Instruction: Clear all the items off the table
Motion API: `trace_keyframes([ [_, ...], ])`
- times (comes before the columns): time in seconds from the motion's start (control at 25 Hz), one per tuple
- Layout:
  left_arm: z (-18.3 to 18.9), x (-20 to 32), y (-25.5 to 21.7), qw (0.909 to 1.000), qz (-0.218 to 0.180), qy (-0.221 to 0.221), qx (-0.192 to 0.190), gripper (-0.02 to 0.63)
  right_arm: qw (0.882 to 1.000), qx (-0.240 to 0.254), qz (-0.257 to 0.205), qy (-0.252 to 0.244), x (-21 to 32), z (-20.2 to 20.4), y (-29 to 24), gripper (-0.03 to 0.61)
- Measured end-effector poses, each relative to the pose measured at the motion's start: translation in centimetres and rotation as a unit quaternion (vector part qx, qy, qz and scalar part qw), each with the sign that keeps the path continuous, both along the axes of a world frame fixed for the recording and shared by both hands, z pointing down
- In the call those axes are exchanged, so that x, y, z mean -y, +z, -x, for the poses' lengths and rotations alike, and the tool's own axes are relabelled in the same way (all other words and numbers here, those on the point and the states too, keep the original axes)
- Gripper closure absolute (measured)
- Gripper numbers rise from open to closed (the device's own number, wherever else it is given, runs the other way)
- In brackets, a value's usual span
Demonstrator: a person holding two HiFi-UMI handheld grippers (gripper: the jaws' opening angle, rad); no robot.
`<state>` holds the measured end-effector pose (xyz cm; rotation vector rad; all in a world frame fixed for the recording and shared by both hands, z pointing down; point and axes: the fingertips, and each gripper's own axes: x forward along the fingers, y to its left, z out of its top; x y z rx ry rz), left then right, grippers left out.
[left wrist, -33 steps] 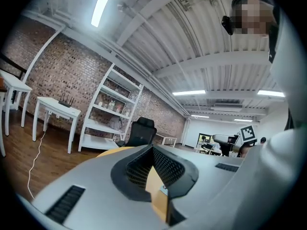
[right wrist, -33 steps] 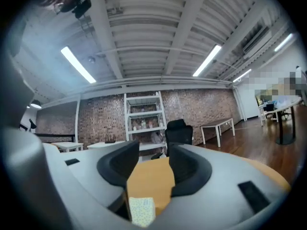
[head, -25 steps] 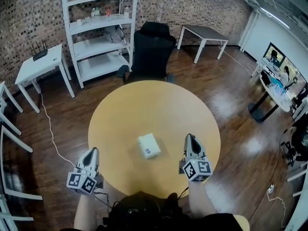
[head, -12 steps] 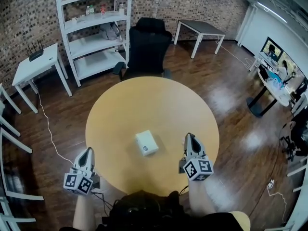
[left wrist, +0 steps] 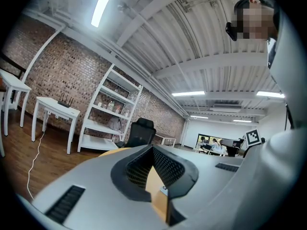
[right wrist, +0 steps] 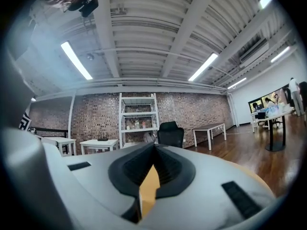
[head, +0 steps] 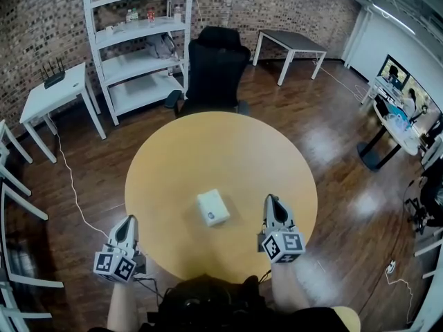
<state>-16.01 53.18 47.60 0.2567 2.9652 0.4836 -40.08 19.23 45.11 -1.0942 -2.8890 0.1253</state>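
Observation:
A small white box [head: 213, 207] lies on the round yellow table [head: 228, 151], a little toward me from its middle. My left gripper [head: 129, 223] hovers off the table's near left edge, jaws together, nothing in them. My right gripper [head: 275, 203] hangs over the table's near right part, right of the box and apart from it, also shut and empty. In the left gripper view a corner of the white box [left wrist: 164, 189] shows through the slit between the jaws. The right gripper view shows only tabletop [right wrist: 149, 183] between its jaws.
A black office chair [head: 216, 68] stands at the table's far side. Behind it is a white shelf unit [head: 138, 40] against the brick wall. White side tables [head: 55, 92] are at the left, a grey table [head: 294, 47] at the back right. A cable [head: 69, 192] runs along the wood floor.
Both grippers have barely shifted; the left one sank slightly toward me. The box has not moved.

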Motion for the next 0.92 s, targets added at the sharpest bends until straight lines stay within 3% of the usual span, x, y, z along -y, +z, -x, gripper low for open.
trace_keyframes([
  [0.28,-0.4,-0.7,0.1,0.9998,0.016,-0.003,-0.007,0.615,1.000,0.005,-0.009,-0.007,-0.6,-0.2,0.1,0.577],
  [0.92,0.0,0.7,0.7,0.9997,0.008,0.007,-0.021,0.615,1.000,0.004,-0.005,-0.010,0.4,-1.4,0.4,0.577],
])
